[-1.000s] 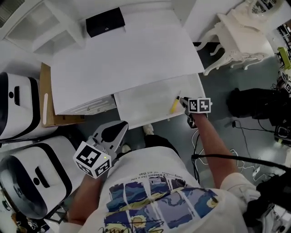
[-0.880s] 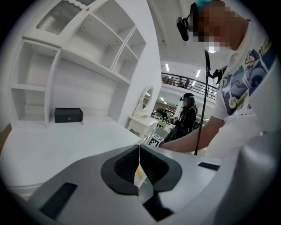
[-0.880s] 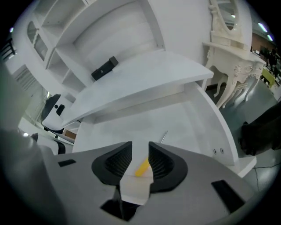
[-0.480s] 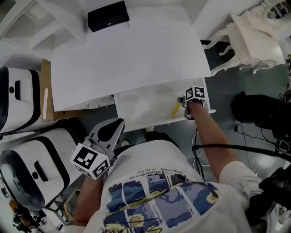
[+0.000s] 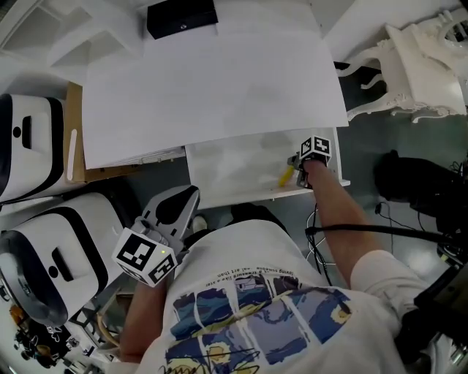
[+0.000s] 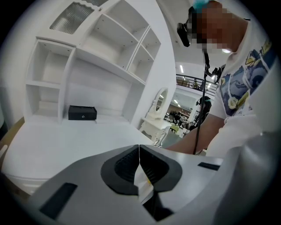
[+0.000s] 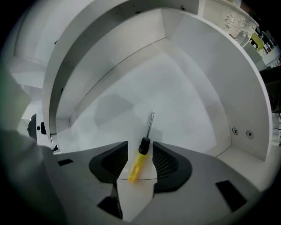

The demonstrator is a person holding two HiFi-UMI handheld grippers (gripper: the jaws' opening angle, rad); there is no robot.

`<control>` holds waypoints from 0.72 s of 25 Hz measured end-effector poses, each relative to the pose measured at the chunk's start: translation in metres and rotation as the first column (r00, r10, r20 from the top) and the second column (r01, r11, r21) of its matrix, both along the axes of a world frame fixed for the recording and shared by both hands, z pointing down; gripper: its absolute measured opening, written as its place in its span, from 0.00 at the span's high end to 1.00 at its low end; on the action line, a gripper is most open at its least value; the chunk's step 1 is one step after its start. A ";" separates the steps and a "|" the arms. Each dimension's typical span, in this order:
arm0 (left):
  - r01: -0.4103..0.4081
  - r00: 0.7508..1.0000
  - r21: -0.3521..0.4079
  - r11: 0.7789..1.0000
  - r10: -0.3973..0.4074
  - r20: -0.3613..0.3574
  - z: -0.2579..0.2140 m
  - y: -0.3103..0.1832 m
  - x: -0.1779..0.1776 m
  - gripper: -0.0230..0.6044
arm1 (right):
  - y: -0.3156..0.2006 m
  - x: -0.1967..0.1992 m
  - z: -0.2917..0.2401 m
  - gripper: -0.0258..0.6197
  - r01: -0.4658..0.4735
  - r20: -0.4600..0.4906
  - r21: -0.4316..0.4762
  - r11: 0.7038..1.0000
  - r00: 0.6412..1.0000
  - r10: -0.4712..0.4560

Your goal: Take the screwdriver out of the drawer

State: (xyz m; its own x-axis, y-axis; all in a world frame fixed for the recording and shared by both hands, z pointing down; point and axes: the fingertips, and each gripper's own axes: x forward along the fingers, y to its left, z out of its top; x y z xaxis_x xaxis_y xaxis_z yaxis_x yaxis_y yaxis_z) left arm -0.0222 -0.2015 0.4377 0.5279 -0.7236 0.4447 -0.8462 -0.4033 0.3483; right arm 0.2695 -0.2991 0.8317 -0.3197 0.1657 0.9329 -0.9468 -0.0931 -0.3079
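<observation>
The right gripper [image 7: 140,149] points steeply down into the open drawer [image 5: 235,162]. Its jaws are opening, one on each side of the screwdriver [image 7: 139,161], and neither pad presses on the yellow handle yet. I judge it is lined up this way so that the jaws can close on the handle's thickest part. The screwdriver lies flat on the drawer floor toward the right end, with the handle near and the metal tip pointing far. In the head view the same gripper [image 5: 297,163] sits just beside the yellow handle [image 5: 284,175].

The left gripper [image 6: 139,161] has its jaws together with nothing between them. It hangs near the person's body [image 5: 190,194], left of the drawer and well apart from it, probably parked because this pick needs one hand only.

The drawer is pulled out toward the person from under the white desk top [image 5: 205,80], so its contents can be reached from above. Two screws [image 7: 242,131] show in its right wall.

There is little to read. The marker cubes [image 5: 145,256] carry only black-and-white squares. The black box [image 5: 181,16] at the far edge of the desk shows no legible label. The shirt [image 5: 248,321] has a painted print and a line of writing too small to make out.
</observation>
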 end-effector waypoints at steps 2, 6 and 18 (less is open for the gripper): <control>0.012 1.000 -0.010 1.000 -0.012 0.000 0.002 0.000 -0.004 0.94 | 0.003 -0.002 0.004 0.67 0.007 -0.006 -0.016 1.000 1.000 -0.008; 0.023 1.000 -0.020 1.000 -0.023 0.000 0.006 -0.001 -0.008 0.94 | 0.006 -0.001 0.010 0.72 0.024 -0.039 -0.032 0.999 0.999 -0.025; 0.022 1.000 -0.026 0.999 -0.022 -0.001 0.007 -0.002 -0.016 0.94 | 0.005 0.004 0.010 0.78 0.106 -0.132 0.008 0.994 0.986 -0.104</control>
State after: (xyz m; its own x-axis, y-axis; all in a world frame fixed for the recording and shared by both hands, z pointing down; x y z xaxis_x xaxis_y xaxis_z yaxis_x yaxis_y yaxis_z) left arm -0.0378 -0.2036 0.4451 0.5126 -0.7230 0.4631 -0.8543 -0.3756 0.3593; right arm 0.2734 -0.2942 0.8417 -0.1759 0.1781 0.9682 -0.9834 0.0129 -0.1810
